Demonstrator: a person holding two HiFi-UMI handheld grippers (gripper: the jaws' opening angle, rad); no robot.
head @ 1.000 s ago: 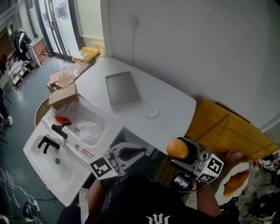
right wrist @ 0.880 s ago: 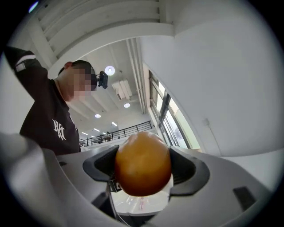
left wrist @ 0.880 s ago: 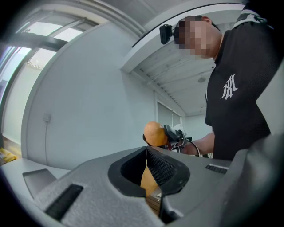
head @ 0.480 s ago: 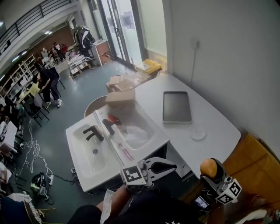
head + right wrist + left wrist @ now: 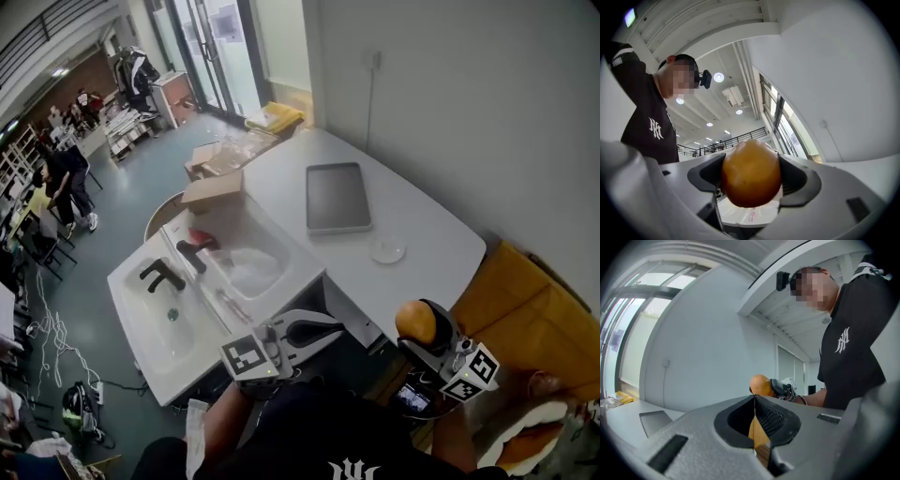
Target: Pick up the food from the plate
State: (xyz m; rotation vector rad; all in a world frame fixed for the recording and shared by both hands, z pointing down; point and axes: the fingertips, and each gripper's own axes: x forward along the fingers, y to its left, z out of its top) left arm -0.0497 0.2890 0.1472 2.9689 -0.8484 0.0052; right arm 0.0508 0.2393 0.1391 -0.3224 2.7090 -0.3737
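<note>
A round orange-brown food item (image 5: pixel 751 173) sits clamped between the two pads of my right gripper (image 5: pixel 751 183). In the head view the right gripper (image 5: pixel 419 328) holds this food (image 5: pixel 413 320) in the air, off the front right corner of the white table (image 5: pixel 441 234). A white plate (image 5: pixel 489 457) with another orange piece (image 5: pixel 527 441) lies low at the bottom right, below and right of that gripper. My left gripper (image 5: pixel 330 329) hovers in front of the sink unit, jaws shut and empty (image 5: pixel 755 427). The left gripper view also catches the held food (image 5: pixel 759 384).
A grey tray (image 5: pixel 337 197) and a small clear dish (image 5: pixel 387 250) rest on the table. A white sink unit (image 5: pixel 187 291) with black taps stands to the left. Cardboard boxes (image 5: pixel 211 187) lie beyond it. Yellow-orange sheeting (image 5: pixel 525 309) covers the floor at right.
The head view has swung, so the table and sink shift in the picture. My right gripper keeps the orange food gripped throughout. The left gripper stays shut and empty.
</note>
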